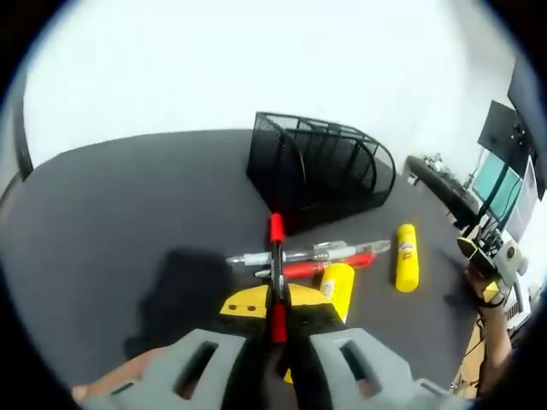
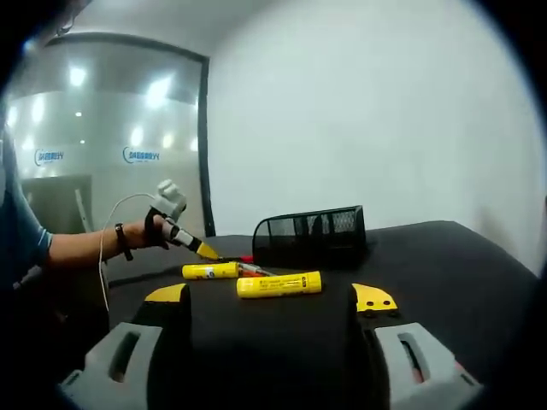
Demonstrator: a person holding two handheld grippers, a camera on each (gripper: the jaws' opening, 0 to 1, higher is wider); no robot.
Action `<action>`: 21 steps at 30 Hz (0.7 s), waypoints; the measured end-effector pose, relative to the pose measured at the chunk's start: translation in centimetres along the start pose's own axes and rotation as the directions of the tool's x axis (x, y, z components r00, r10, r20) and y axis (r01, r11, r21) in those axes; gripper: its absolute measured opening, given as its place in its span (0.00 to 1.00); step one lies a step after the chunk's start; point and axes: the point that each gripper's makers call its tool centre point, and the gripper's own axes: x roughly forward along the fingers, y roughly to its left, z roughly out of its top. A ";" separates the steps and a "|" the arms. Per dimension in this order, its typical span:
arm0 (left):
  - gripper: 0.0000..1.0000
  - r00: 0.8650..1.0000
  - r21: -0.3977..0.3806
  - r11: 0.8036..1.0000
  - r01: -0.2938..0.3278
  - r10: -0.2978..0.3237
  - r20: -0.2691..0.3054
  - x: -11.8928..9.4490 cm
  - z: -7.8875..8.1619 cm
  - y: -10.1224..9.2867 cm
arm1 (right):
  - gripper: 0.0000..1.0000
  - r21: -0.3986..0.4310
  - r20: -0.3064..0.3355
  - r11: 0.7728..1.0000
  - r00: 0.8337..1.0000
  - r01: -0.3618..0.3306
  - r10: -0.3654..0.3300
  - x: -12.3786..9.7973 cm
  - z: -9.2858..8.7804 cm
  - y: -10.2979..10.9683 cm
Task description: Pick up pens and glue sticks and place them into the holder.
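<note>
Grey jaws of the left gripper (image 1: 278, 320) rise from the bottom of the left gripper view, pressed on a red-and-black pen (image 1: 277, 273) that stands up between their yellow tips; its lower end is hidden between them. Just past it a small heap lies on the dark table (image 1: 128, 213): a silver pen (image 1: 303, 254) crosswise, a red pen (image 1: 329, 265) partly under it, and a glue stick (image 1: 338, 288) whose near end is covered by the gripper. A second glue stick (image 1: 407, 257) lies apart to the right. Behind the heap stands the black mesh holder (image 1: 320, 171); what is inside cannot be made out through the mesh. At the right edge the right gripper (image 1: 489, 272) and a wrist are cut off by the rim, with screens blurred behind.

In the right gripper view the right gripper's (image 2: 273, 301) jaws stand spread wide with nothing between them, their bases hidden by black housing. Beyond lie two glue sticks (image 2: 279, 284) (image 2: 210, 271), then the holder (image 2: 309, 236), and on the left a hand (image 2: 154, 229) with the left gripper (image 2: 205, 249) low beside the sticks. A white wall (image 2: 367, 111) rises behind the table; at left a glass partition reflects ceiling lights.
</note>
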 end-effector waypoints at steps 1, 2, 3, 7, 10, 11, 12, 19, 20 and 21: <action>0.06 1.000 -0.003 1.000 -0.001 0.001 0.011 -0.3 0.3 0.0 | 0.70 0.001 0.000 1.000 1.000 0.000 0.000 0.0 0.0 0.0; 0.06 1.000 -0.004 1.000 -0.003 0.003 0.023 -0.6 0.6 0.0 | 0.70 0.001 -0.001 1.000 1.000 0.001 -0.001 0.0 0.0 0.0; 0.05 0.999 -0.003 1.000 -0.005 0.005 0.034 -0.8 0.9 0.1 | 0.70 0.001 -0.001 1.000 1.000 0.001 -0.001 0.0 0.0 0.0; 0.03 0.997 -0.006 1.000 -0.011 0.012 0.082 -2.0 2.1 0.2 | 0.70 0.000 -0.004 1.000 1.000 0.001 -0.001 0.0 -0.1 0.0; 0.01 0.997 -0.002 1.000 -0.008 0.008 0.074 -2.2 2.2 0.3 | 0.70 -0.001 -0.006 1.000 1.000 0.002 -0.002 0.0 -0.1 0.0; 0.01 0.998 0.004 1.000 -0.007 0.007 0.057 -2.1 1.9 0.4 | 0.69 -0.001 -0.006 1.000 1.000 0.003 -0.003 0.0 -0.1 0.0; 0.01 0.998 0.008 1.000 -0.015 0.014 0.061 -2.0 1.8 0.6 | 0.69 -0.001 -0.006 1.000 1.000 0.003 -0.003 0.0 -0.1 0.0; 0.12 1.000 0.062 0.998 -0.022 0.023 -0.013 -1.2 -0.4 1.1 | 0.69 -0.003 -0.009 1.000 1.000 0.004 -0.004 0.1 -0.2 0.0; 0.16 0.999 0.071 0.997 -0.026 0.028 -0.032 -1.1 -0.8 1.2 | 0.69 -0.003 -0.010 1.000 1.000 0.003 -0.003 0.1 -0.2 0.0; 0.17 0.998 0.103 0.994 -0.041 0.046 -0.044 -0.8 -1.1 1.6 | 0.69 -0.004 -0.010 1.000 1.000 0.003 -0.004 0.1 -0.2 0.0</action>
